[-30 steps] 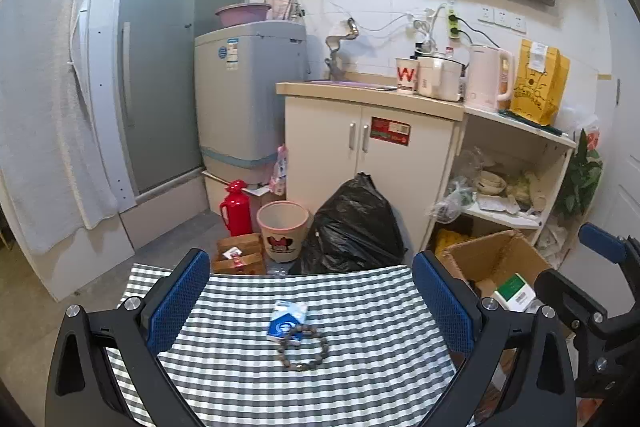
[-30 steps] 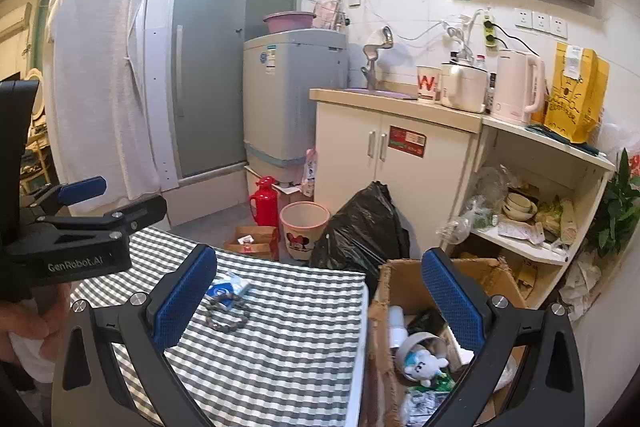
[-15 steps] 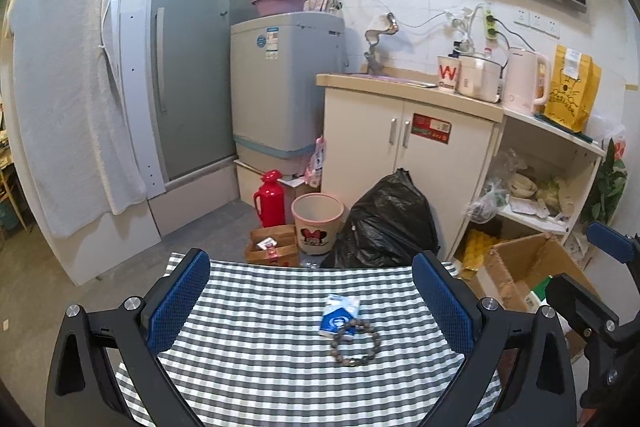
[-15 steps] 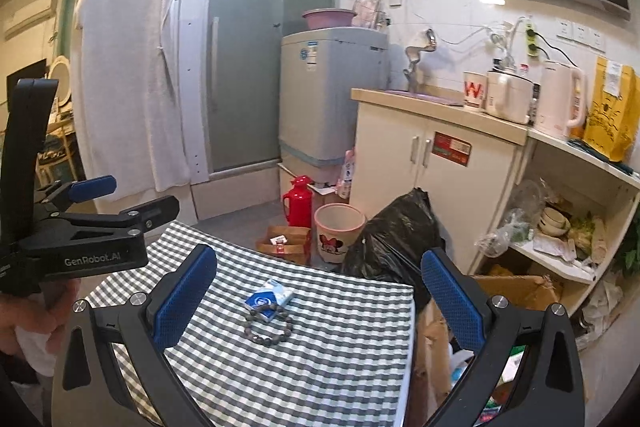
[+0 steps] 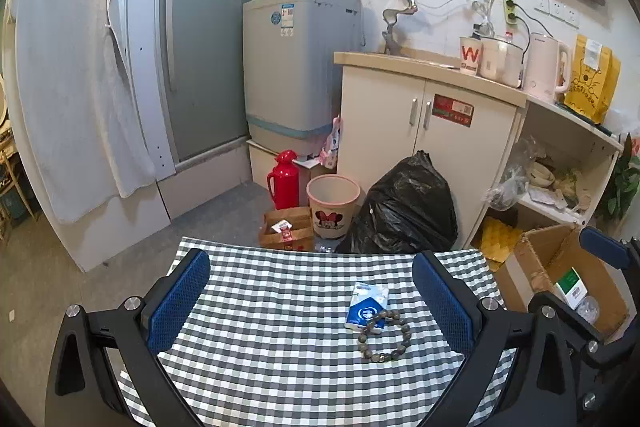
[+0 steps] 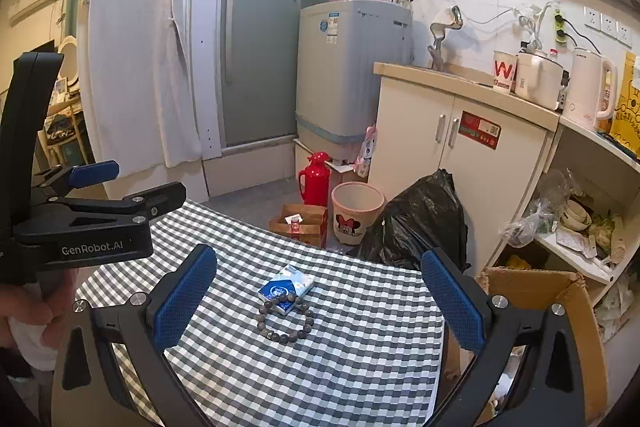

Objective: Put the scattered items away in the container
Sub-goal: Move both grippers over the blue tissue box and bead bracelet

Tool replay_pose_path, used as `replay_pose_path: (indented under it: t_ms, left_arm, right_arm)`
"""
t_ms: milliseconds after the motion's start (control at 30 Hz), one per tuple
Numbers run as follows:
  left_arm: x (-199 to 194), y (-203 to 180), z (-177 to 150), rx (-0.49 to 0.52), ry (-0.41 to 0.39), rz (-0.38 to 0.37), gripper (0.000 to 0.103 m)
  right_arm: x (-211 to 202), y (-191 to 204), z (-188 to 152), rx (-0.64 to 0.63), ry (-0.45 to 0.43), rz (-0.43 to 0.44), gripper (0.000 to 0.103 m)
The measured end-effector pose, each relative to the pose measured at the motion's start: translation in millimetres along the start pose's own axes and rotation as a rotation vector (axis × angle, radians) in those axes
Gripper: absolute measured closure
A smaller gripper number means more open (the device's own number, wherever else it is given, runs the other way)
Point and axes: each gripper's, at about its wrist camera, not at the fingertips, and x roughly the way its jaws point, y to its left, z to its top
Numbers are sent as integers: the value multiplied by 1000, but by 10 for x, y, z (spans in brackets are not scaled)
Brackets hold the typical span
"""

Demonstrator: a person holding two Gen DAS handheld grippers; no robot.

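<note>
A blue-and-white tissue packet (image 5: 366, 307) (image 6: 286, 287) lies on the checked tablecloth (image 5: 280, 339) (image 6: 360, 347). A grey bead bracelet (image 5: 407, 335) (image 6: 308, 323) rests against the packet's near end, partly on it. The open cardboard box (image 5: 516, 279) (image 6: 532, 287) stands off the table's right edge with several items inside. My left gripper (image 5: 310, 263) is open above the table, with both items ahead and right of centre. My right gripper (image 6: 318, 259) is open too, and the items lie ahead between its fingers. Nothing is held.
Beyond the table's far edge, on the floor, are a black rubbish bag (image 5: 404, 211), a pink bin (image 5: 334, 205), a red flask (image 5: 284, 181) and a small brown box (image 5: 286, 233). A hand (image 6: 24, 311) holds the left gripper at the table's left side.
My right gripper has swung left from over the cardboard box to over the table. The left gripper has shifted left, so the packet and bracelet now sit right of its centre.
</note>
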Motion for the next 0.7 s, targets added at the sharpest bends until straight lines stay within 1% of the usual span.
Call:
replay_pose_path:
  t_ms: [367, 633, 700]
  left_arm:
    - [406, 103, -97, 2, 68, 1, 0]
    - [752, 134, -197, 0, 132, 0, 0]
    - [833, 146, -222, -2, 147, 1, 0]
  right_arm:
    - [473, 32, -137, 3, 91, 33, 0]
    - [884, 60, -295, 3, 179, 84, 0]
    - [988, 66, -345, 3, 198, 109, 0]
